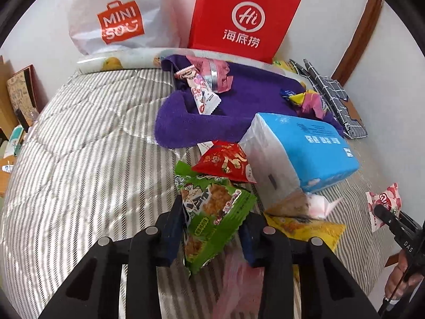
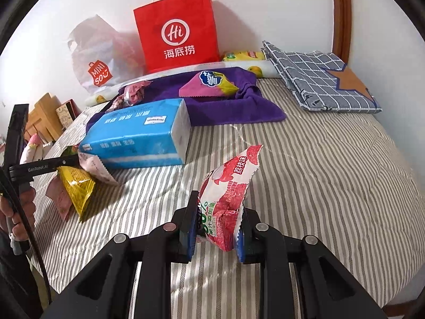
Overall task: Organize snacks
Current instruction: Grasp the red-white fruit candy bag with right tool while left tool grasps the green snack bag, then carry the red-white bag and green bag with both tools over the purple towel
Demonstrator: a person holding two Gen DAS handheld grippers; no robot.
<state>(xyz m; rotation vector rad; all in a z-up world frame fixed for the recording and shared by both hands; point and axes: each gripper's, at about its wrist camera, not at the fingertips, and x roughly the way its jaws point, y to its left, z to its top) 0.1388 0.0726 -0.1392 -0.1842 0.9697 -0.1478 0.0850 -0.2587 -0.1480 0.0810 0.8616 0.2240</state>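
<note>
Where "MINISO" marks the white bag (image 1: pixel 119 16), "Hi" marks the red bag (image 1: pixel 243 17).

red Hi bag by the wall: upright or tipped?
Upright. The red paper bag stands on its base against the white wall, handles up, logo level.

Bright, even daylight w/ soft shadows; strong fisheye warp, dark corners, slight blur.

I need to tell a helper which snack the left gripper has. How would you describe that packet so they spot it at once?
Start at the big blue tissue pack lying on the striped bed cover. Just in front of its white end, below a red packet, is the green snack packet between the left gripper's fingers. It is the only bright green wrapper, printed with a cartoon and golden crispy squares.
</note>
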